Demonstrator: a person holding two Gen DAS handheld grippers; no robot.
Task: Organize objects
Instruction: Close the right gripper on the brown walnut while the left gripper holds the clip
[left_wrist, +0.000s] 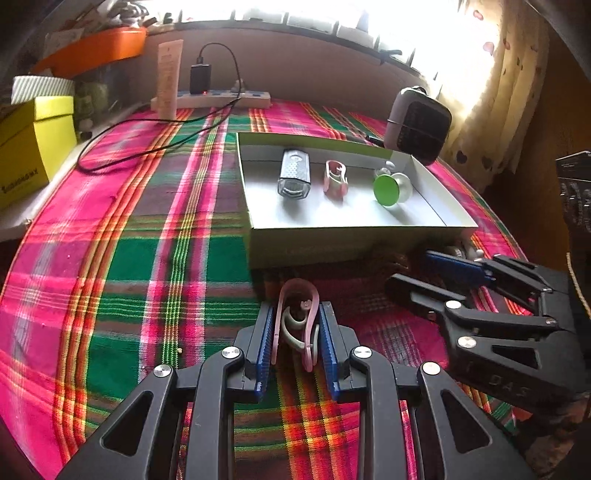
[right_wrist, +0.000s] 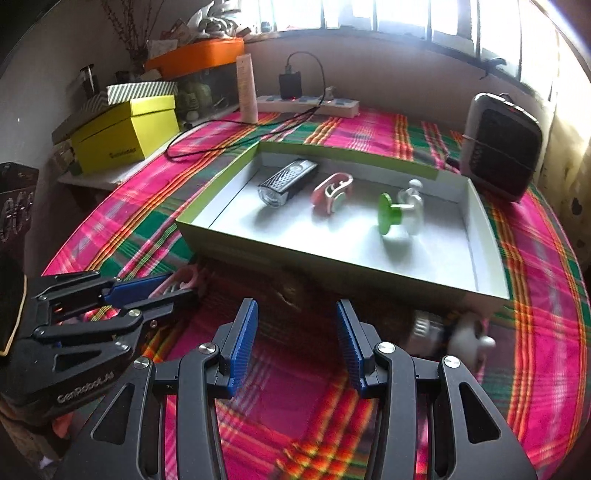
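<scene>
A plaid cloth (left_wrist: 122, 229) in pink, green and orange covers the tabletop under my hands. On it, ahead of me, sits a shallow white box (right_wrist: 207, 230) with green outer walls, open at the top.

Three things lie in a row on its floor: a dark bike light (right_wrist: 286, 181) at the left, its long axis running from the far wall toward me with the clear lens end nearest; a pink clip (right_wrist: 330, 192) in the middle, lying the same way; and a green-capped white piece (right_wrist: 397, 216) at the right, its green disc facing left in the right wrist view.

Outside the box, just short of its near wall, my left hand-held gripper (left_wrist: 295, 332) is clamped on a second pink clip (left_wrist: 297, 291). The blue pads press its two sides. The clip's long axis runs along the fingers, with its rounded loop end pointing away from me toward the box.

My right hand-held gripper (right_wrist: 295, 343) hangs over the bare cloth with its jaws partly apart and nothing between them. Just to its right, by the box's near corner, lies a small white object (right_wrist: 469, 339), too blurred to identify.
</scene>
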